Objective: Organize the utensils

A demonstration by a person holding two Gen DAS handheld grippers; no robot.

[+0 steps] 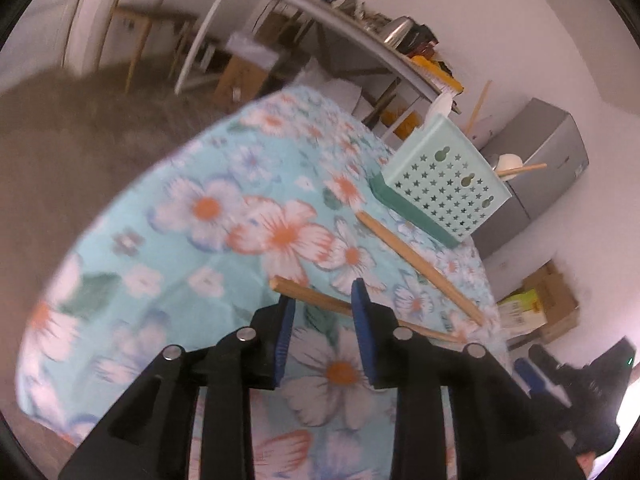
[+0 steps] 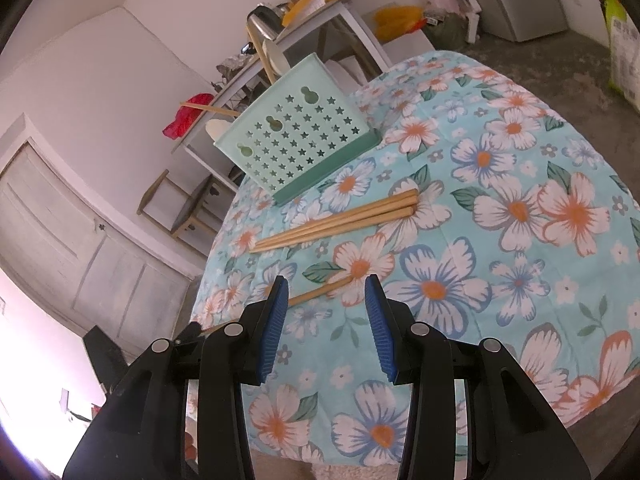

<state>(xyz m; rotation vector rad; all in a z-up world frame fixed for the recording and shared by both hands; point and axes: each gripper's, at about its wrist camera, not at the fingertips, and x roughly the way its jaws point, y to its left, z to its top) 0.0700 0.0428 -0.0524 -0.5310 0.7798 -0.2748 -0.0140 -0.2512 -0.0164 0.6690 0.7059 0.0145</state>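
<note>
In the left wrist view my left gripper (image 1: 324, 294) is open over the floral tablecloth (image 1: 208, 208). A single wooden chopstick (image 1: 316, 296) lies crosswise at its fingertips, with no pad pressing on it. More chopsticks (image 1: 420, 268) lie beyond, near the mint-green star-holed holder (image 1: 440, 184), which has chopsticks and a white spoon sticking out of it. In the right wrist view my right gripper (image 2: 326, 280) is open and empty. The single chopstick (image 2: 324, 290) runs behind its left finger. Three chopsticks (image 2: 336, 220) lie side by side in front of the holder (image 2: 296, 140).
The round table's cloth edge (image 2: 208, 280) drops off close to the chopsticks. A cluttered white table (image 1: 360, 44) and a grey cabinet (image 1: 536, 176) stand behind. Cardboard boxes (image 1: 548, 300) sit on the floor, and a wooden chair (image 2: 180, 208) stands by the wall.
</note>
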